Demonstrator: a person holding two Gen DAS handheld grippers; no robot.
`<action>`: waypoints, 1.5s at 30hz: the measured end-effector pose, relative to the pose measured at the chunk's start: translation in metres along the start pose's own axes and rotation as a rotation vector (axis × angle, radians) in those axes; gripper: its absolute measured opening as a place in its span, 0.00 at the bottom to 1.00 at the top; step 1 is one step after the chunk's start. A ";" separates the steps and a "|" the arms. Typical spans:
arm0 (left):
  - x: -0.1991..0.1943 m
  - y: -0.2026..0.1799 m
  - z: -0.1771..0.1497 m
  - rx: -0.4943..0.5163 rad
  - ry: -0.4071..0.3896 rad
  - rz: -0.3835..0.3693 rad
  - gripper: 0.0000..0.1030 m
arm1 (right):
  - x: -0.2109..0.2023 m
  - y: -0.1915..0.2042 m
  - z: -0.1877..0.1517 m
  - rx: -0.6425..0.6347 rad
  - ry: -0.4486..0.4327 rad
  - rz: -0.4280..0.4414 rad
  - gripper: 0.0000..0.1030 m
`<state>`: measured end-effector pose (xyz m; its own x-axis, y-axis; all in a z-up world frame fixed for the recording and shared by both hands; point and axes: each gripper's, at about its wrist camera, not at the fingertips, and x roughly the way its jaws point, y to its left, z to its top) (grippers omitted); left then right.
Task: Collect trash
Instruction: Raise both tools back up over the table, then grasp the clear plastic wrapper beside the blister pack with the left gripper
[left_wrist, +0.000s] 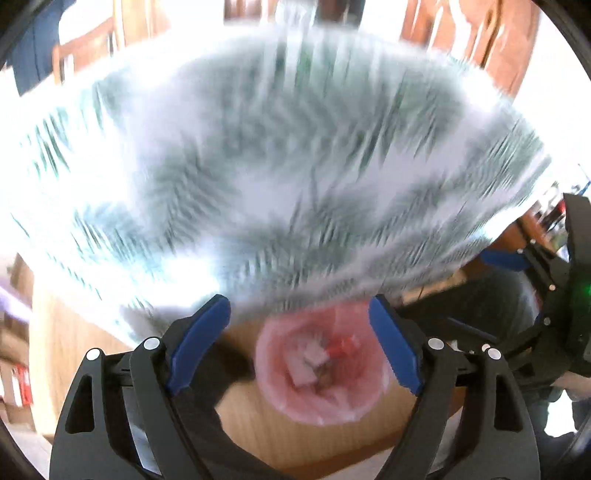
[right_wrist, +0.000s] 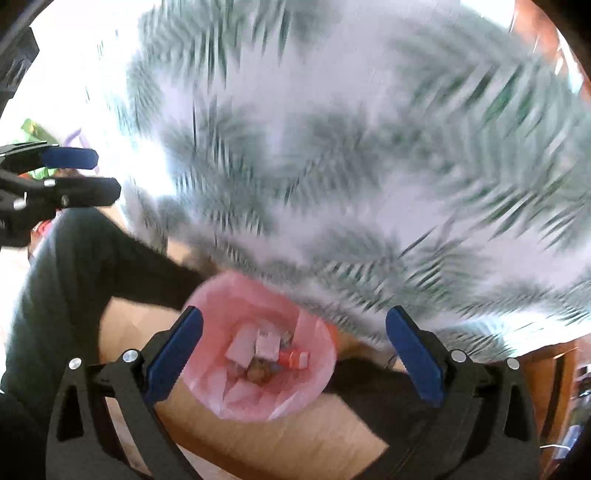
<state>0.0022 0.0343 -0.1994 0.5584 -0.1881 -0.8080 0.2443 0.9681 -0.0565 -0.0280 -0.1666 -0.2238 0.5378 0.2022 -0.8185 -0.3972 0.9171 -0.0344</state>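
Note:
A bin lined with a pink bag (left_wrist: 275, 384) (right_wrist: 218, 391) stands on the floor below the table's edge. Inside lie white paper scraps (right_wrist: 267, 345), a red wrapper (right_wrist: 291, 359) and brownish bits. My left gripper (left_wrist: 299, 332) hangs above the bin, open, with nothing between its blue pads. My right gripper (right_wrist: 293, 341) is also above the bin, open and empty. In the right wrist view the left gripper (right_wrist: 107, 173) shows at the left edge. A blue pad of the right gripper's fingers (left_wrist: 504, 258) shows at the right of the left wrist view. Both views are motion-blurred.
A table under a white cloth with a green leaf print (left_wrist: 277, 166) (right_wrist: 351, 166) fills the upper view, its edge just past the bin. A person's dark trouser legs (right_wrist: 74, 277) flank the bin. Wooden chairs (left_wrist: 480, 33) stand behind the table. The floor (right_wrist: 277, 443) is brown.

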 end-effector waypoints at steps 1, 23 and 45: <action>-0.014 0.000 0.012 0.011 -0.035 0.003 0.82 | -0.014 -0.004 0.010 -0.001 -0.034 -0.013 0.95; -0.013 -0.005 0.239 0.046 -0.215 0.114 0.94 | -0.064 -0.103 0.201 0.096 -0.277 -0.151 0.95; 0.097 0.010 0.330 -0.024 -0.111 0.129 0.94 | 0.005 -0.157 0.254 0.117 -0.213 -0.132 0.95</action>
<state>0.3207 -0.0285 -0.0851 0.6682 -0.0778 -0.7399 0.1465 0.9888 0.0284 0.2258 -0.2219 -0.0764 0.7283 0.1348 -0.6719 -0.2316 0.9712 -0.0562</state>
